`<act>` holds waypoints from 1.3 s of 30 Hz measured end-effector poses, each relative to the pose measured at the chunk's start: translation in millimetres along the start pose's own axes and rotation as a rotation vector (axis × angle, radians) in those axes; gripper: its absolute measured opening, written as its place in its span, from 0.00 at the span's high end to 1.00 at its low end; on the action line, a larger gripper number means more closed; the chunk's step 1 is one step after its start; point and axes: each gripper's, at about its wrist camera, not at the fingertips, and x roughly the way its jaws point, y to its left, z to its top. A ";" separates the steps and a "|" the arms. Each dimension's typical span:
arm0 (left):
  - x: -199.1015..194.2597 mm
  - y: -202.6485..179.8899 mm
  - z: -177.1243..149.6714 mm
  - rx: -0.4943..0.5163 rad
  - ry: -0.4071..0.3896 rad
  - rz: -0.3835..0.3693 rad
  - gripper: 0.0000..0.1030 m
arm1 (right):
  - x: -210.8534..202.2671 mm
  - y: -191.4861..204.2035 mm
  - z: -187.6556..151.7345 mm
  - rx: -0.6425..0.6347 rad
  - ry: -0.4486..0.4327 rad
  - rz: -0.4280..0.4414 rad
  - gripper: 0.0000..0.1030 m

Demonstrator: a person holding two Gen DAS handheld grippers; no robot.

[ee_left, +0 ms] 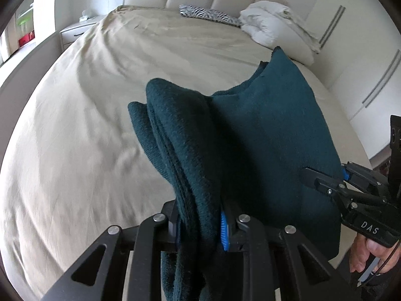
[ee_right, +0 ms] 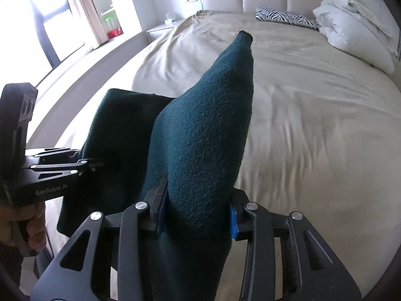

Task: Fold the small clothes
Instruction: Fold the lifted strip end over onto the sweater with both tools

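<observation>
A dark teal knitted garment (ee_left: 263, 130) hangs in the air between both grippers, above the near part of the bed. My left gripper (ee_left: 200, 225) is shut on a bunched thick fold of it. My right gripper (ee_right: 196, 219) is shut on another part of the same garment (ee_right: 200, 130), which rises to a point past the fingers. In the left wrist view the right gripper (ee_left: 323, 178) shows at the right, clamped on the cloth's edge. In the right wrist view the left gripper (ee_right: 96, 163) shows at the left, clamped on the cloth.
A wide bed with a beige sheet (ee_left: 105, 105) fills both views. A zebra-print pillow (ee_left: 208, 13) and a folded white duvet (ee_left: 275, 25) lie by the padded headboard. A white nightstand (ee_left: 77, 31) stands at the far left, wardrobe doors (ee_left: 376, 85) at the right.
</observation>
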 end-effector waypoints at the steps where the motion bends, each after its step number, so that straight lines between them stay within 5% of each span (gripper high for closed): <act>1: -3.3 -5.2 -4.8 0.012 -0.001 -0.002 0.77 | -8.9 -0.9 -6.5 0.008 -0.005 0.006 0.66; 7: -6.3 -28.9 -38.8 0.026 0.025 -0.033 0.77 | -45.8 -17.6 -70.2 0.053 0.004 0.046 0.66; 12: 27.9 -21.6 -58.3 -0.004 0.070 -0.055 0.76 | -25.2 -43.3 -108.6 0.129 0.036 0.096 0.66; 16: 69.1 -1.9 -68.5 -0.047 0.135 -0.024 0.72 | 19.0 -94.1 -141.4 0.349 0.118 0.199 0.64; 19: 74.0 5.7 -70.7 -0.071 0.124 -0.052 0.69 | 39.7 -130.6 -163.5 0.536 0.133 0.358 0.61; 32: 72.9 8.6 -99.5 -0.119 0.078 -0.108 0.65 | 43.2 -145.4 -160.7 0.487 0.138 0.444 0.60; 39: 56.6 -1.9 -106.8 -0.092 0.066 -0.064 0.71 | 13.4 -108.0 -139.5 0.290 0.128 0.261 0.62</act>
